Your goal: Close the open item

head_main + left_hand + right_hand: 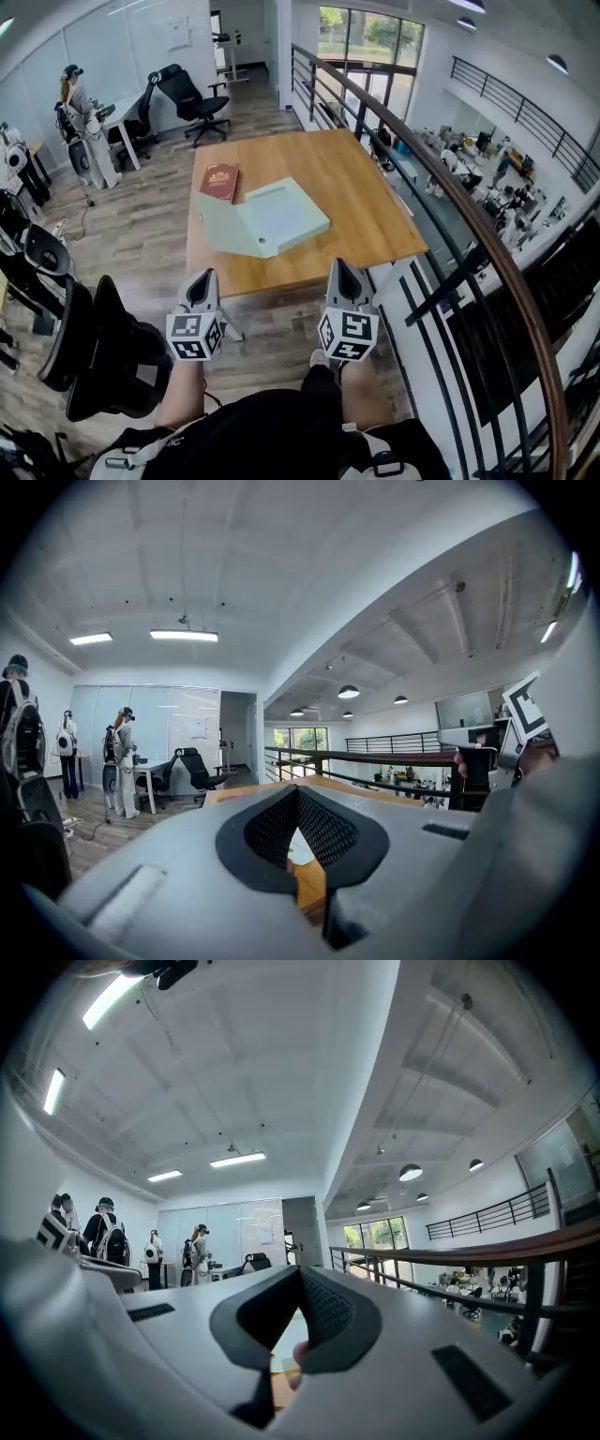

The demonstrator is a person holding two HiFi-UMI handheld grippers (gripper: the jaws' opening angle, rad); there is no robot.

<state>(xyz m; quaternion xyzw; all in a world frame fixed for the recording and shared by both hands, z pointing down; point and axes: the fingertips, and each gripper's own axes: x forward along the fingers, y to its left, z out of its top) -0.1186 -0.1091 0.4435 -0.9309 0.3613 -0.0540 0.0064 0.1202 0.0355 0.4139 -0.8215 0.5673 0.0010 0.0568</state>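
Your left gripper [203, 279], fingers pressed together on nothing, hangs short of the counter [361, 192]. Step in, open up, and catch the left flap of the green folder [267, 217] lying open near the counter's front edge, then swing the flap rightward. Your right gripper [340, 270], equally closed and empty, should steady the base.

The table [366, 197] is smooth, lightly glossy wood; the open folder [286, 214] looks matt pale card; the left gripper [298, 791] is matt grey plastic with black dimpled pads [272, 832].
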